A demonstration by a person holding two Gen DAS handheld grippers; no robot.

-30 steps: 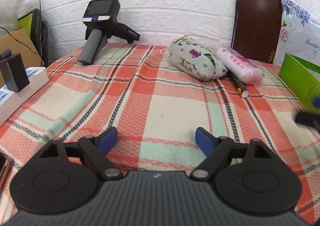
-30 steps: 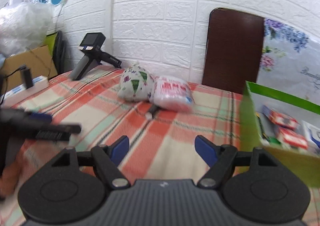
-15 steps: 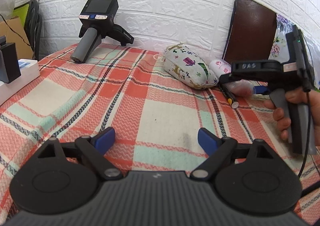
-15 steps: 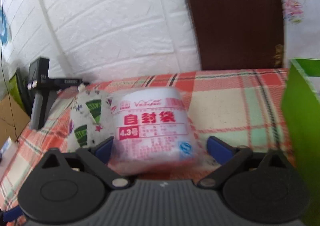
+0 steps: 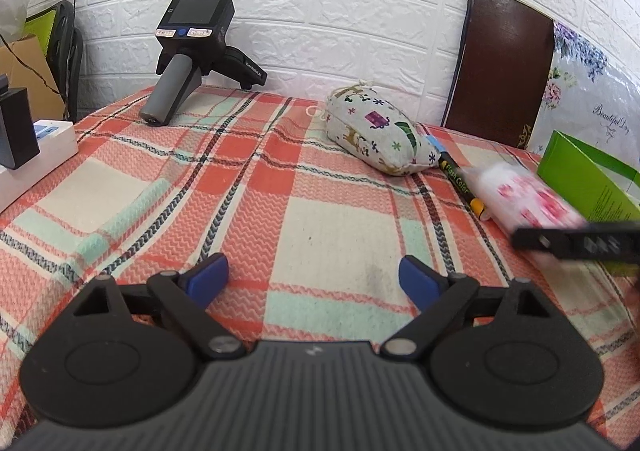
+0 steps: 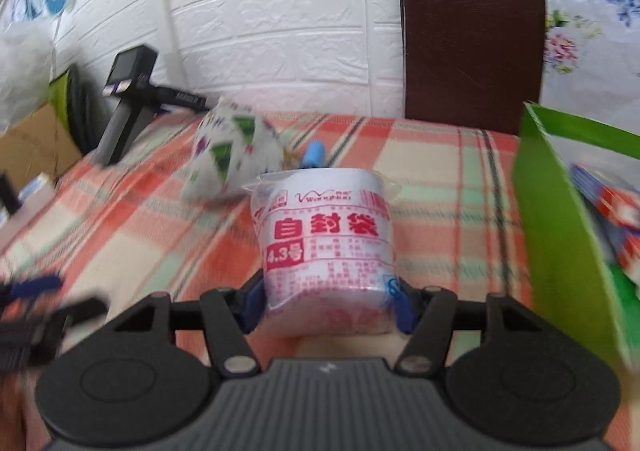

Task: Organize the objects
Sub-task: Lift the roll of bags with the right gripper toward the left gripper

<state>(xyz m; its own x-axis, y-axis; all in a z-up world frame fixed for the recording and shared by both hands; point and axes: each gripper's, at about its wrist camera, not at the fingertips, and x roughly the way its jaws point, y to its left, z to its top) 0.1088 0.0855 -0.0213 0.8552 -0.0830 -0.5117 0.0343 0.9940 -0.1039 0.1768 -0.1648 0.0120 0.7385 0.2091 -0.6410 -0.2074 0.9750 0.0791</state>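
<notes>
A clear packet of zip bags [image 6: 324, 235] with red print sits between the blue pads of my right gripper [image 6: 328, 305]. The jaws are closing and the pads press its two sides. In the left wrist view the packet [image 5: 524, 195] is blurred, just left of the green box [image 5: 580, 179], with one of the right gripper's fingers [image 5: 576, 243] across it. My left gripper [image 5: 313, 281] hovers over the checked cloth, its jaws opening with nothing between them. A printed fabric pouch [image 5: 376, 135] and a black marker [image 5: 460, 183] lie behind.
The green box [image 6: 560, 235] at the right holds several small packs. A spare handheld gripper [image 5: 192, 47] stands at the back left, and a white power strip [image 5: 36, 155] with a black adapter lies at the left edge. A brown board [image 5: 500, 67] leans on the brick wall.
My right gripper has reached the packet and its jaws have come in on it. The packet has left the pouch's side and moved right toward the green box. My left gripper has stayed put, slightly wider.
</notes>
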